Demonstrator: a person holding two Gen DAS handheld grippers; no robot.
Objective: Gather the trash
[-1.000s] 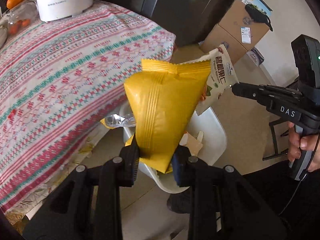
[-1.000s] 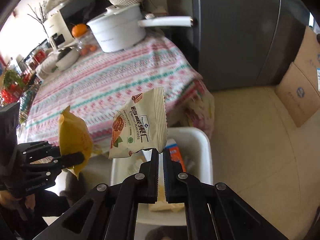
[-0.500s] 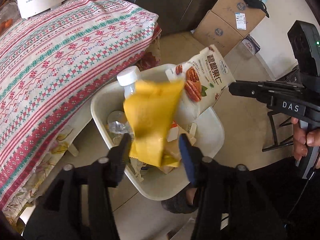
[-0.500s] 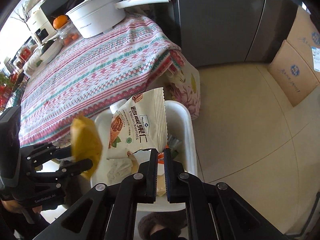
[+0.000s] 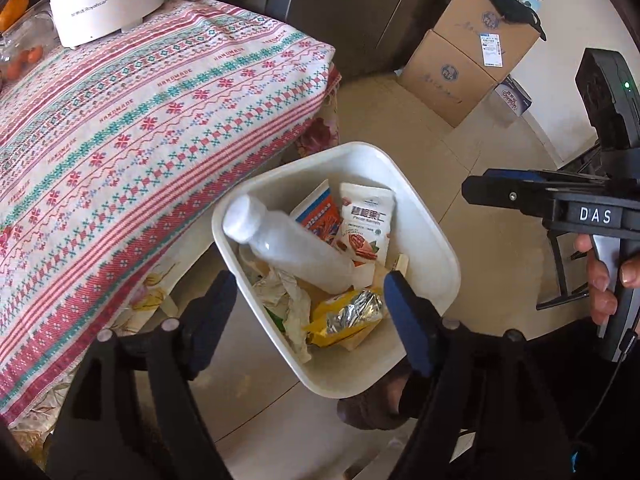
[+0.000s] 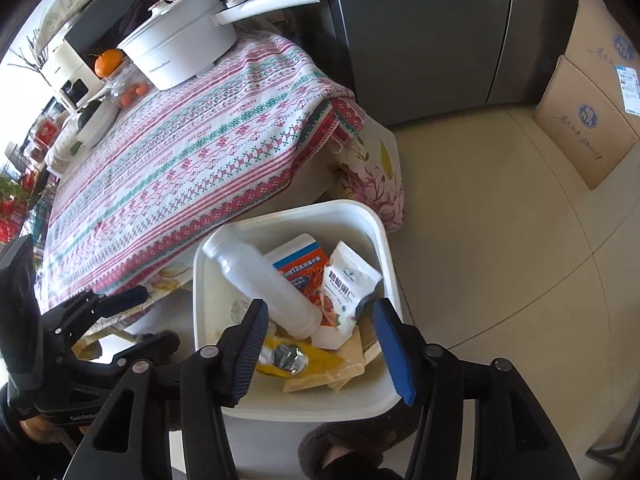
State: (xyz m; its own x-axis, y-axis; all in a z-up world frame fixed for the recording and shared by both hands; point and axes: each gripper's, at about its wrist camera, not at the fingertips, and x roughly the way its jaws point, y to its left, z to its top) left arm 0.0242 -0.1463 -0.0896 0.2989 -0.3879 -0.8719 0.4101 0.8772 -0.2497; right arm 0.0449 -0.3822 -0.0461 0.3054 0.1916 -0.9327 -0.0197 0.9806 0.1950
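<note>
Yellow wrapper (image 5: 340,318) and pecan packet (image 5: 366,226) inside bin (image 5: 436,240)

The plastic bottle (image 5: 288,248) covers part of the orange carton (image 5: 320,216); crumpled paper (image 5: 292,308) half buries the yellow wrapper (image 5: 340,318). Print on the pecan bag (image 6: 346,288) stays illegible.

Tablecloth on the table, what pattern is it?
Tablecloth: white with red and teal cross-stitch bands; clearest in right wrist view.

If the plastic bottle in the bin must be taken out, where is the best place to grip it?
Probably at the neck, just under the white cap of the plastic bottle. It leans on the bin's rim with the cap end raised and free; its base is buried among wrappers. Come from above, table side.
</note>
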